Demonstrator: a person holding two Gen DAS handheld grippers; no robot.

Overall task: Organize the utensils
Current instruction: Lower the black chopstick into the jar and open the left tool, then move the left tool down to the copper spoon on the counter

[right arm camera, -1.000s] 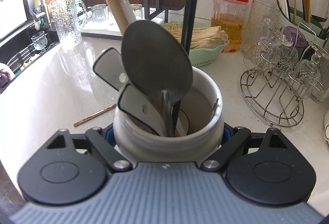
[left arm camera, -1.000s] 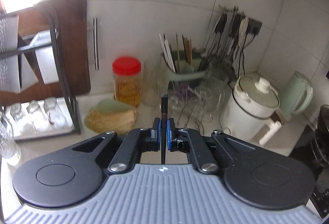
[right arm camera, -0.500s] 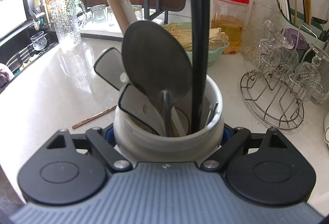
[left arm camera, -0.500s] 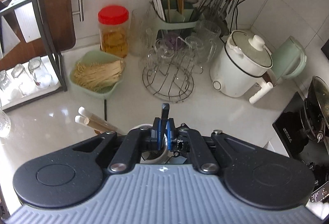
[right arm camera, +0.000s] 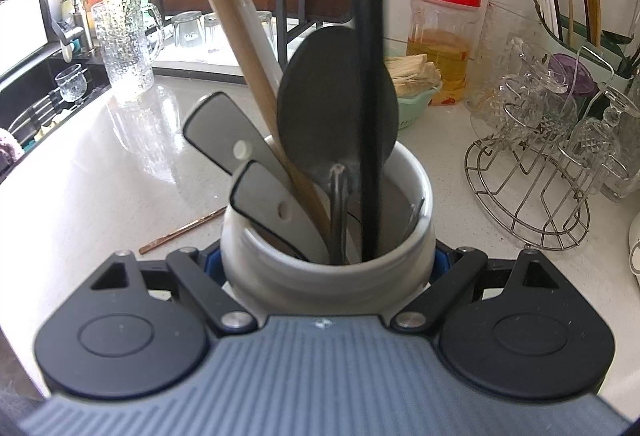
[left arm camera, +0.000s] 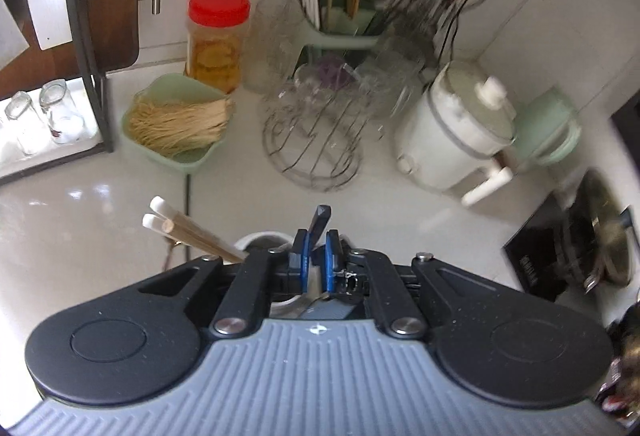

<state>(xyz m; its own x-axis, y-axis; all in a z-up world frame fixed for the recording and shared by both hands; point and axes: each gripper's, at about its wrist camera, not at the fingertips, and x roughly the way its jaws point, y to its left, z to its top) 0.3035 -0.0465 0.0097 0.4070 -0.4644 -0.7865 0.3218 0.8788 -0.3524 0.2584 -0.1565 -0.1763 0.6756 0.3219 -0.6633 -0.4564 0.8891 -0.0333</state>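
Note:
My right gripper (right arm camera: 327, 260) is shut on a white ceramic utensil holder (right arm camera: 404, 256) standing on the counter. It holds a dark spoon (right arm camera: 320, 107), two grey spatula handles (right arm camera: 218, 131), wooden handles (right arm camera: 228, 7) and a black-handled utensil (right arm camera: 370, 75) standing upright in it. My left gripper (left arm camera: 315, 254) is above the holder (left arm camera: 256, 240), pointing down. Its blue pads have parted slightly around the black handle's tip (left arm camera: 320, 222); the handle leans loose between them.
A copper chopstick (right arm camera: 180, 232) lies on the counter left of the holder. A green basket of noodles (left arm camera: 176, 119), a red-lidded jar (left arm camera: 218, 35), a wire glass rack (left arm camera: 316, 131), a white cooker (left arm camera: 456, 131) and a chopstick caddy (left arm camera: 340, 23) stand behind.
The left gripper lowered the black-handled utensil into the holder and its pads opened a little. The right gripper kept its hold on the holder.

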